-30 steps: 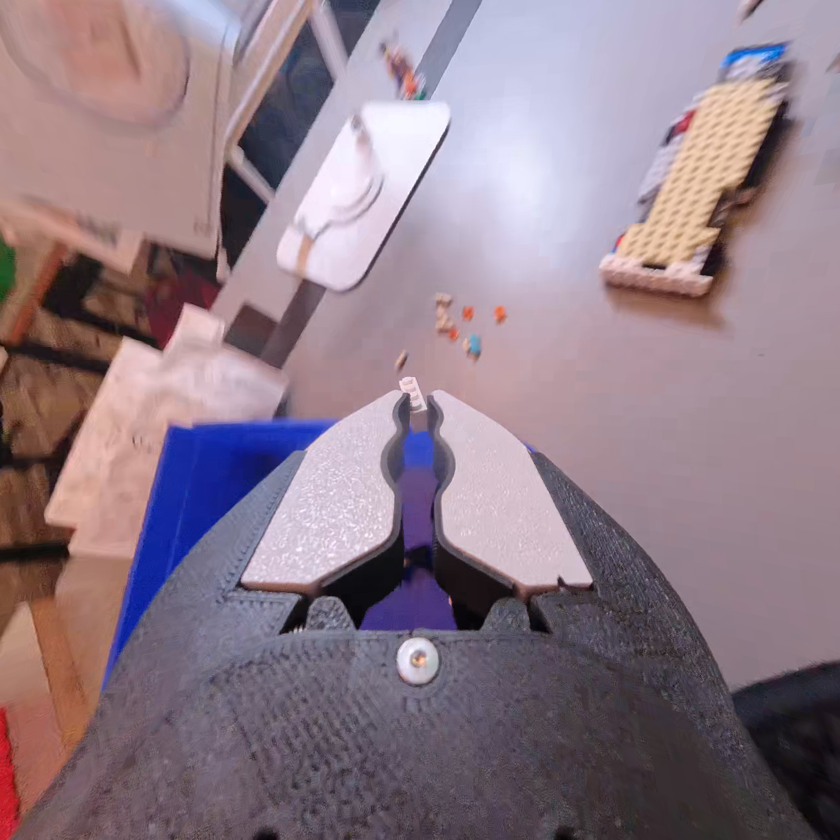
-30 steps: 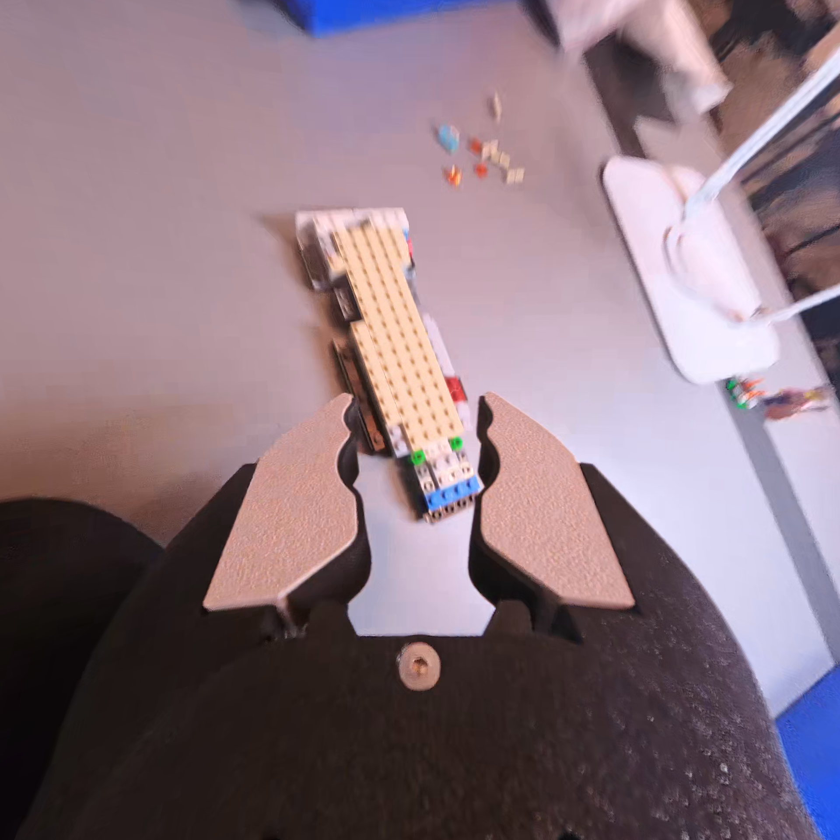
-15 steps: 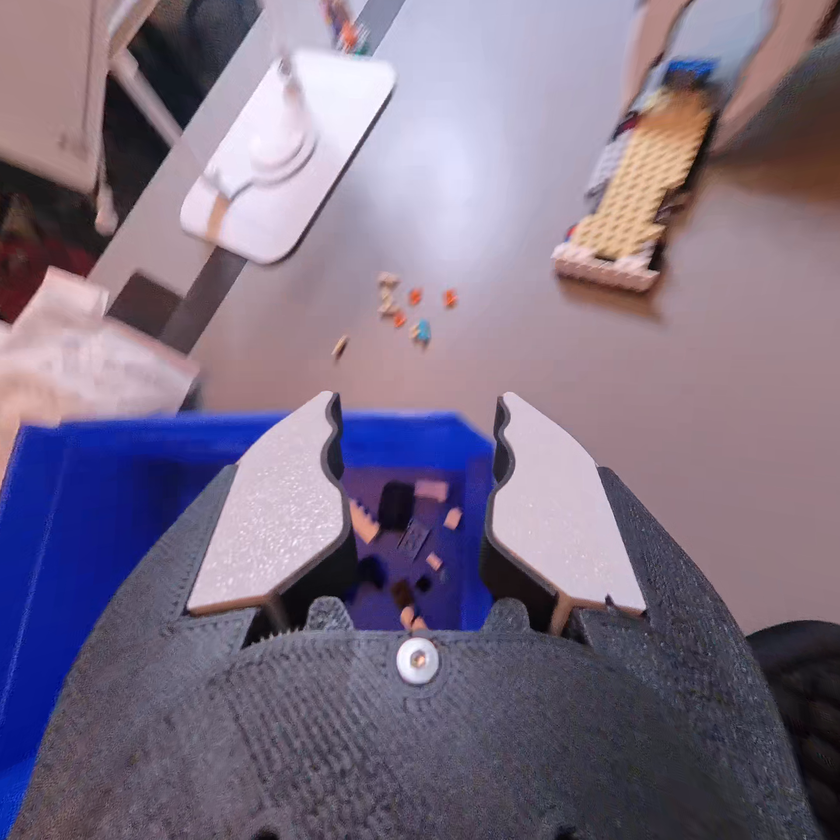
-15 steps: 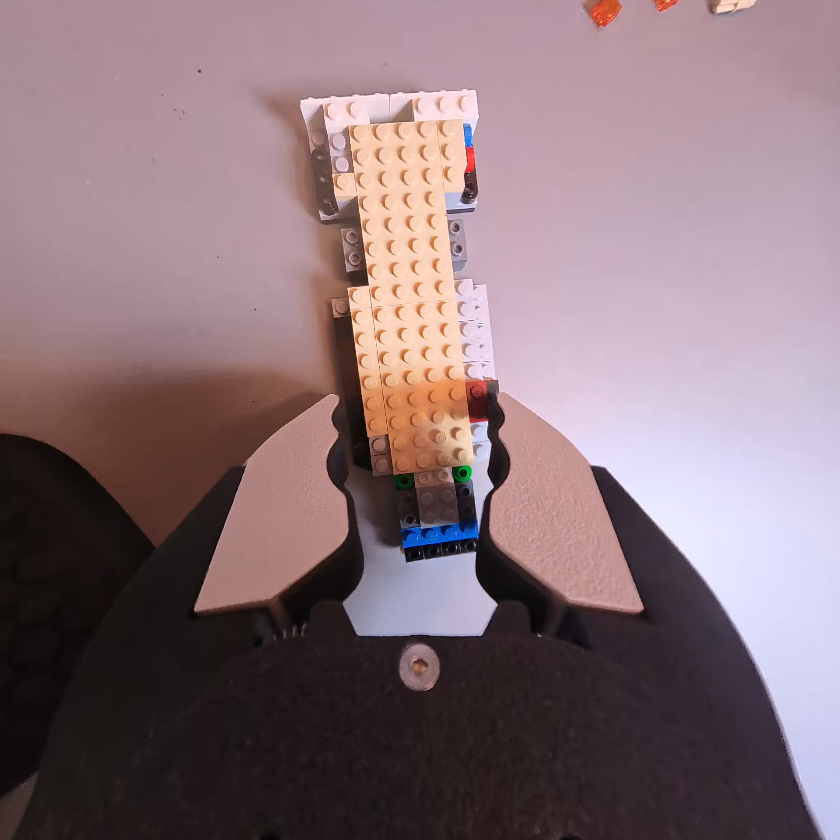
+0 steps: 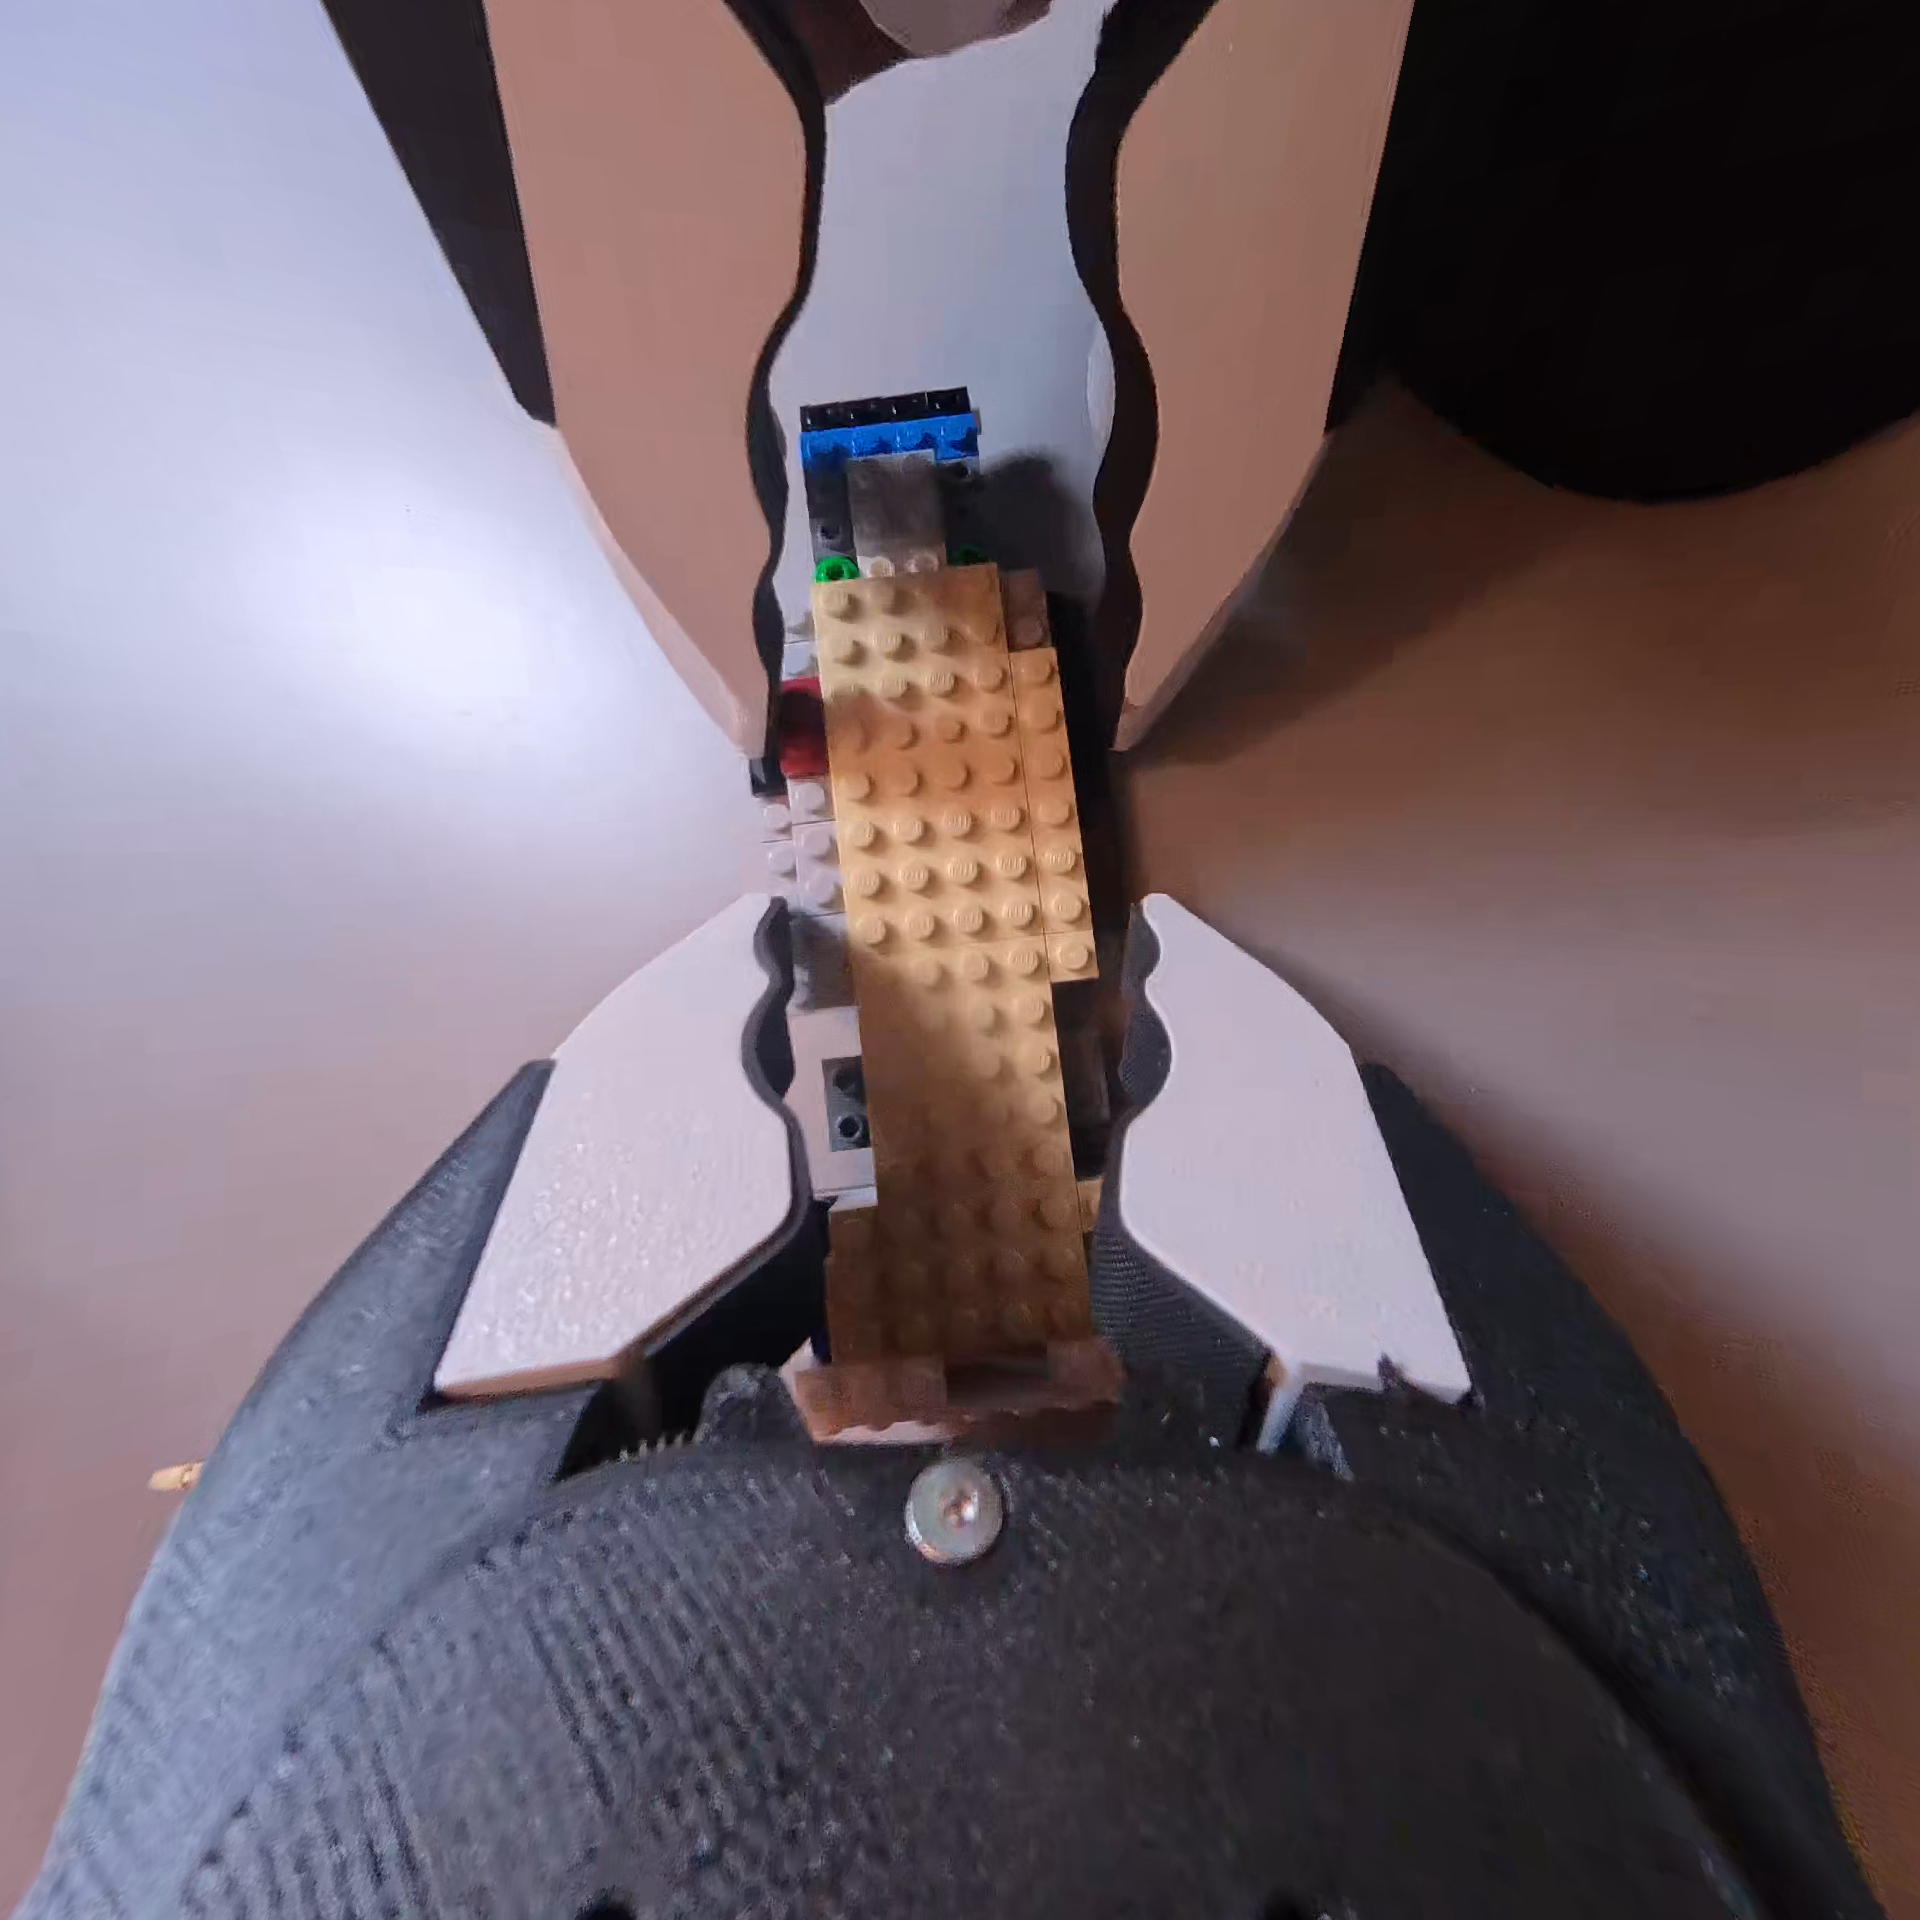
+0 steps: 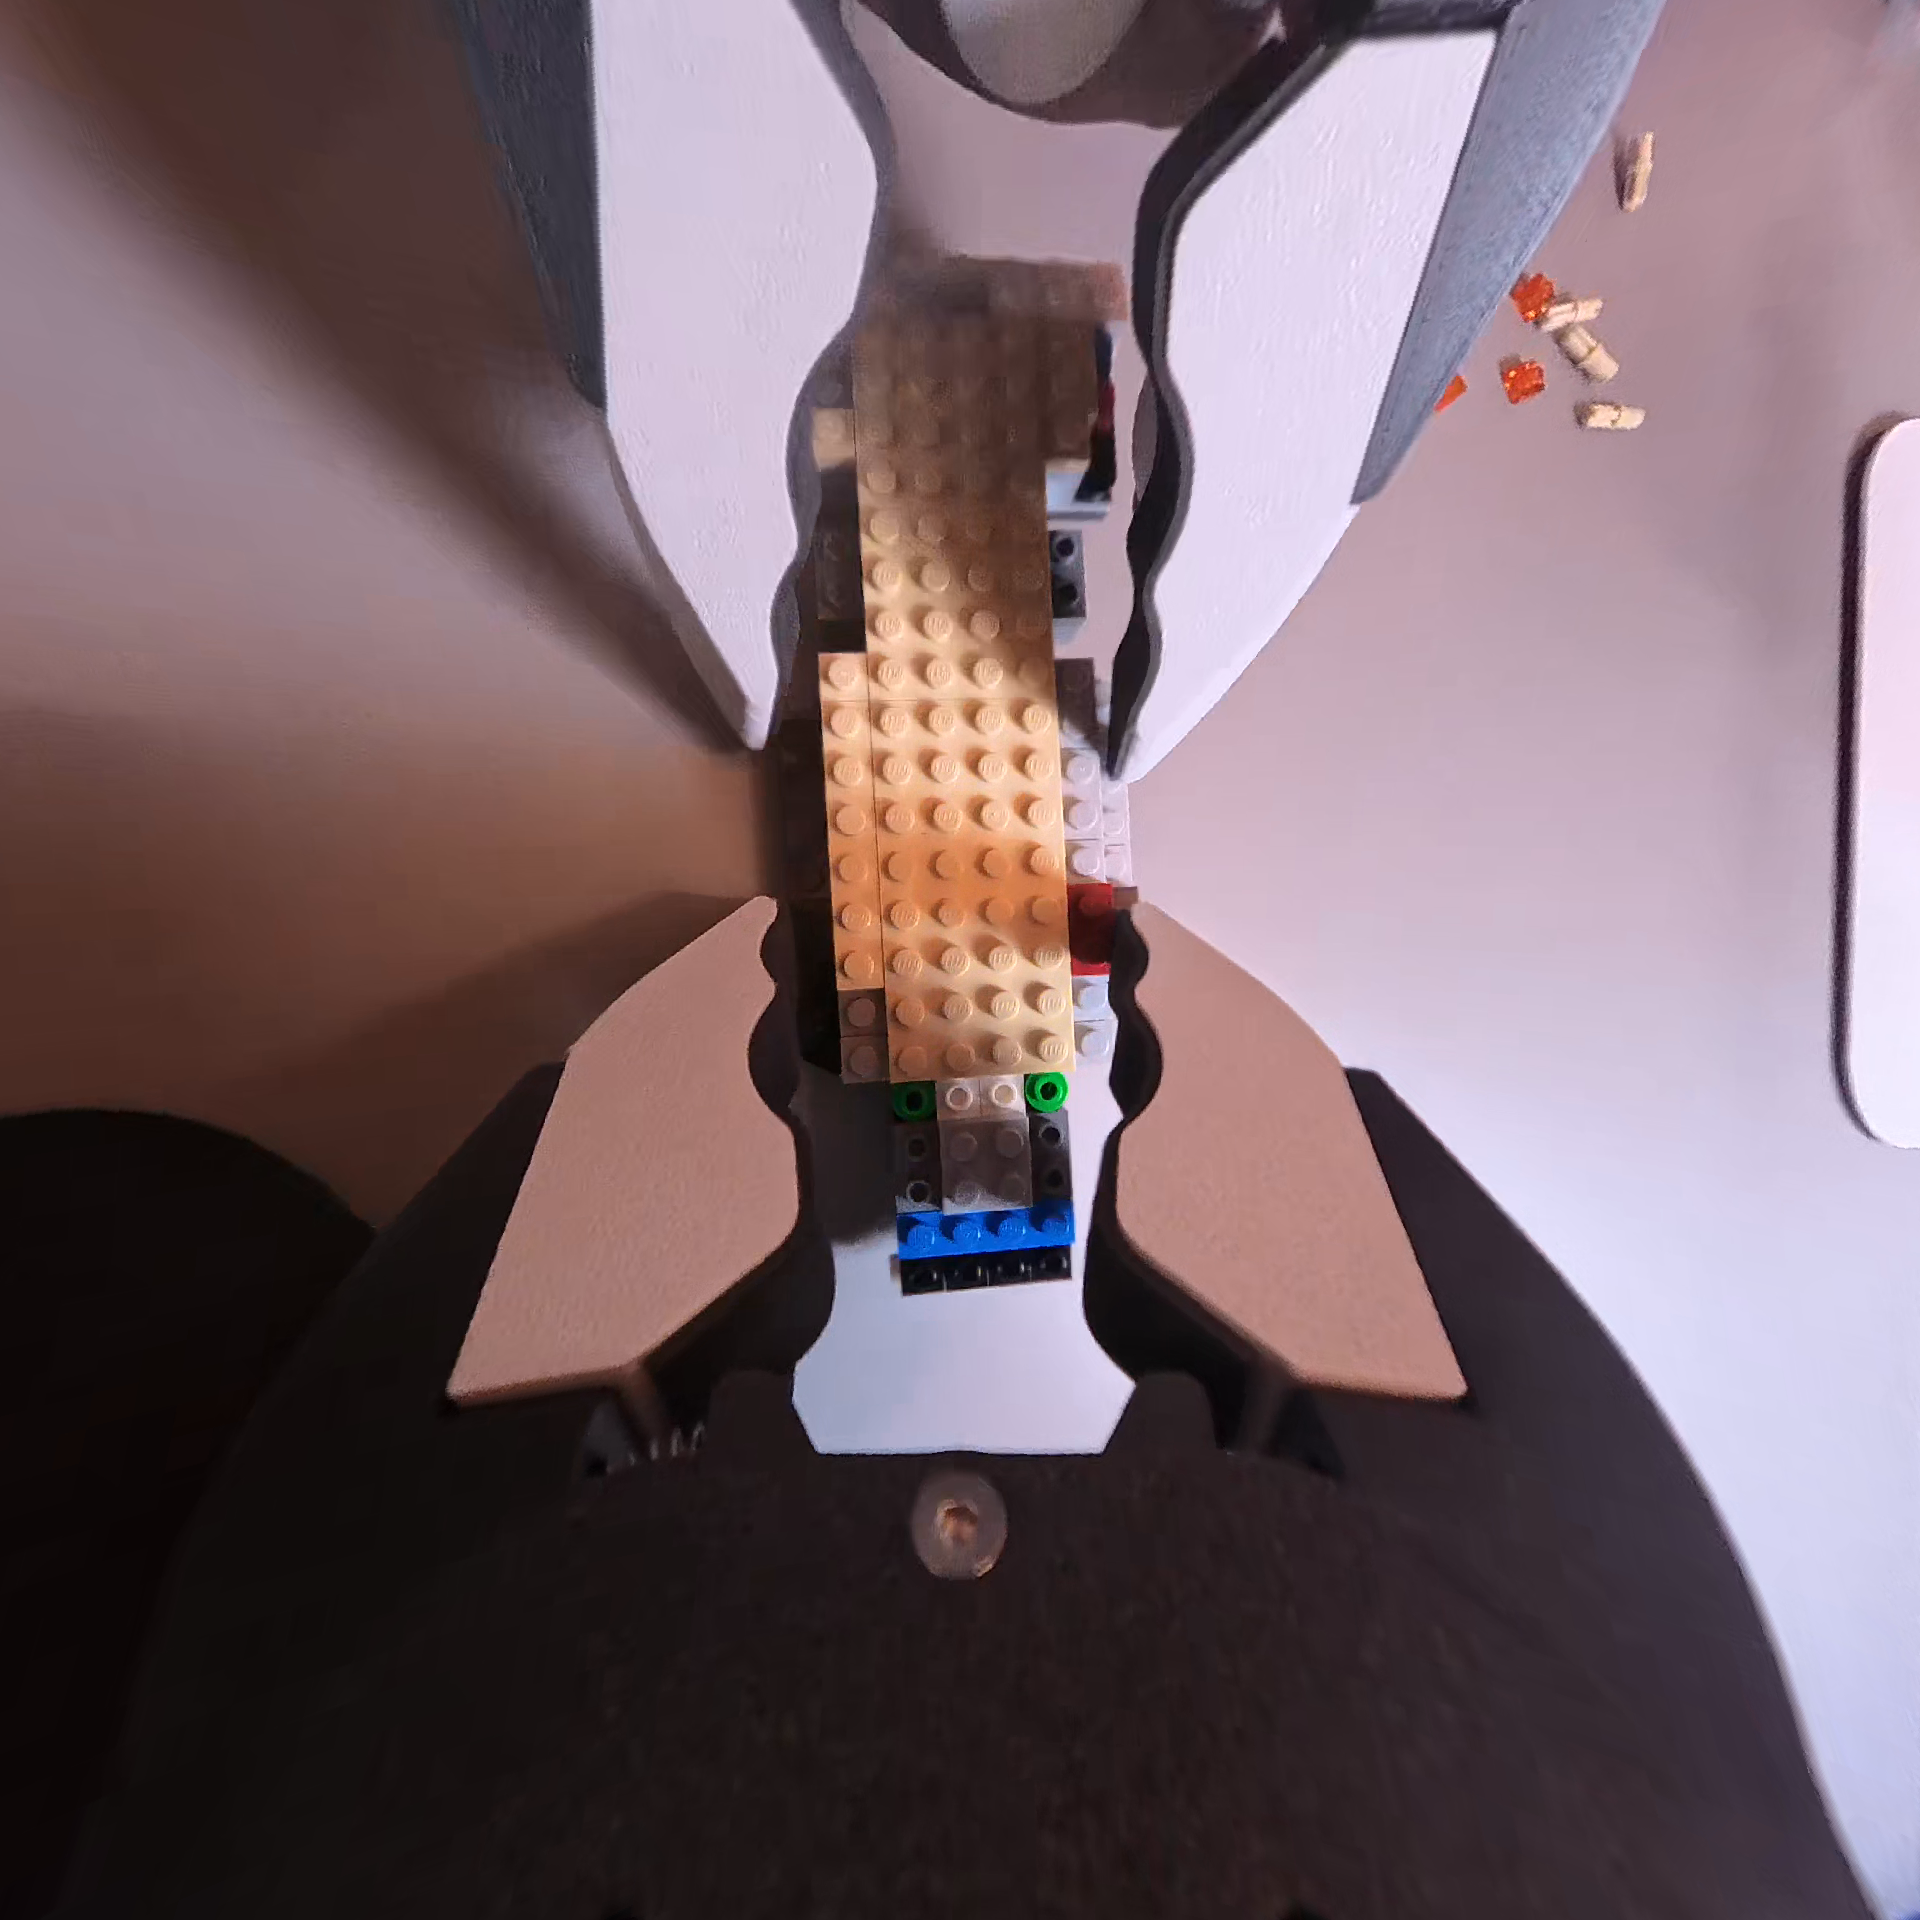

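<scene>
Studded tan brick model (image 5: 956,935) between tools

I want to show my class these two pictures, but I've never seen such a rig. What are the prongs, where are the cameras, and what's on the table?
There is no robot: a person holds a two-fingered claw in each hand, each with a camera looking along its fingers. One picture is from the left claw, one from the right claw; each shows the other opposite. On the grey table lies a long toy-brick model, tan on top. A claw straddles each end; I cannot tell whether they squeeze it. Small loose bricks lie nearby.
</scene>
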A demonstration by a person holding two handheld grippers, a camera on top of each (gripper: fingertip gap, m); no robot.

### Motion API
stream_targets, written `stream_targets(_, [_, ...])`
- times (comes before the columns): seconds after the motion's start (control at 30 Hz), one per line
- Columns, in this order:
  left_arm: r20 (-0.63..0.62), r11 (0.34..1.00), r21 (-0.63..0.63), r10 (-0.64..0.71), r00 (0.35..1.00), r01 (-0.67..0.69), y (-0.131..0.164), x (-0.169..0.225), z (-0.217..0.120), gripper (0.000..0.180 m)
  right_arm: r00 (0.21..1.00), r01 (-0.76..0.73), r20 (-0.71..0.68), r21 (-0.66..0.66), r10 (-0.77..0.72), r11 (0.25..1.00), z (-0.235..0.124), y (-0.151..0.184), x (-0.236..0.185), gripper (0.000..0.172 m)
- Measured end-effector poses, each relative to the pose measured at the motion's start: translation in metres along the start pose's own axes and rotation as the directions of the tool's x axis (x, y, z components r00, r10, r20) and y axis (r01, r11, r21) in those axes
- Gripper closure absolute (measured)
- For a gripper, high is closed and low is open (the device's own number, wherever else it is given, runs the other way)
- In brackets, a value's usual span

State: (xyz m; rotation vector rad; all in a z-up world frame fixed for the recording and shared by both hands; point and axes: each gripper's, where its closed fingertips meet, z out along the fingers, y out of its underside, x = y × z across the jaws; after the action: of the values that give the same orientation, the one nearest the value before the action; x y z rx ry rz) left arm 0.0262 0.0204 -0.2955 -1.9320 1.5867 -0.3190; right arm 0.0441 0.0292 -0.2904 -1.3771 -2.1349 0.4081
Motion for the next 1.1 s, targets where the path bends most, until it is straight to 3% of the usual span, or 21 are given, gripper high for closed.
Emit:
stream_targets(0.23, [-0.121, 0.996, -0.006, -0.084, 0.989, 0.084, 0.003, 0.001, 0.005, 0.121, 1.000, -0.022, 0.016, 0.066, 0.021, 0.998, -0.001, 0.001, 0.001, 0.113])
stream_targets(0.3, [-0.121, 0.993, -0.005, -0.121, 0.985, 0.122, 0.006, -0.006, 0.005, 0.121, 1.000, 0.020, -0.016, 0.068, -0.019, 0.998, -0.001, 0.000, 0.000, 0.135])
stream_targets(0.57, [-0.097, 0.997, 0.027, -0.075, 0.992, 0.078, 0.005, -0.007, 0.002, 0.122, 0.997, -0.059, -0.037, 0.126, 0.064, 0.990, -0.012, -0.009, 0.008, 0.127])
stream_targets(0.7, [-0.031, 0.999, 0.050, 0.003, 1.000, -0.001, 0.003, -0.012, -0.029, 0.128, 0.995, -0.088, -0.032, 0.119, 0.093, 0.989, -0.015, -0.006, 0.008, 0.126])
stream_targets(0.8, [-0.114, 0.993, 0.105, 0.061, 0.992, -0.050, -0.004, 0.009, -0.056, 0.152, 0.994, -0.102, -0.023, 0.077, 0.104, 0.992, -0.008, 0.003, 0.004, 0.119])
stream_targets(0.93, [-0.221, 0.992, 0.039, 0.123, 0.967, -0.117, 0.008, 0.050, -0.046, 0.149, 0.992, -0.121, -0.021, 0.070, 0.123, 0.990, -0.004, 0.005, 0.005, 0.118])
stream_targets(1.1, [-0.278, 0.997, -0.014, 0.065, 0.958, -0.072, 0.017, 0.066, -0.018, 0.149, 0.991, -0.123, -0.047, 0.088, 0.127, 0.989, -0.008, 0.000, 0.011, 0.118])
